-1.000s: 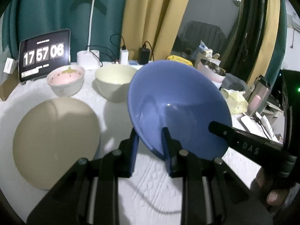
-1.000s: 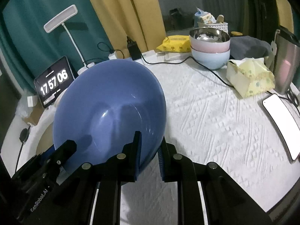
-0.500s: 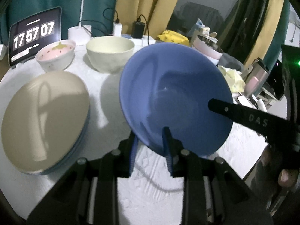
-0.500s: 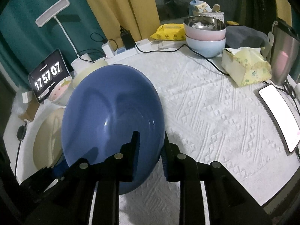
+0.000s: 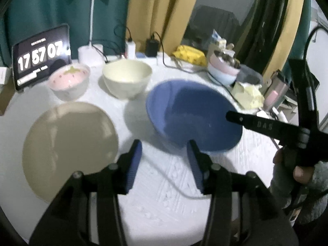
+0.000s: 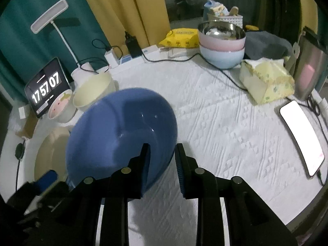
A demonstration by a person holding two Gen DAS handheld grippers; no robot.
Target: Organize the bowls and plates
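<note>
Resting on the white textured tablecloth (image 6: 215,127), the blue bowl (image 5: 192,119) sits near the middle of the table, between the beige plate (image 5: 67,143) and a tissue box (image 6: 266,84). The left gripper (image 5: 164,155) has its jaws spread, having just been opening; its blue pads stand clear of the bowl's near rim, with only cloth between them. The right gripper (image 6: 162,160) has also just been widening; the bowl's rim lies between its jaws, the left pad inside the bowl and the right one outside, and a gap shows beside the outer pad, so it no longer seems to pinch.

Behind the blue bowl stand a cream bowl (image 5: 127,78) and a pink-and-white bowl (image 5: 68,80), close together. Farther back are a tablet clock (image 5: 41,55), a desk lamp (image 6: 51,18), chargers with trailing cables, a yellow packet (image 6: 180,38) and a stack of pastel bowls (image 6: 222,45) topped by a steel one. A phone (image 6: 301,137) with a lit screen lies at the right table edge. A hand (image 5: 295,164) holds the right tool's handle.
</note>
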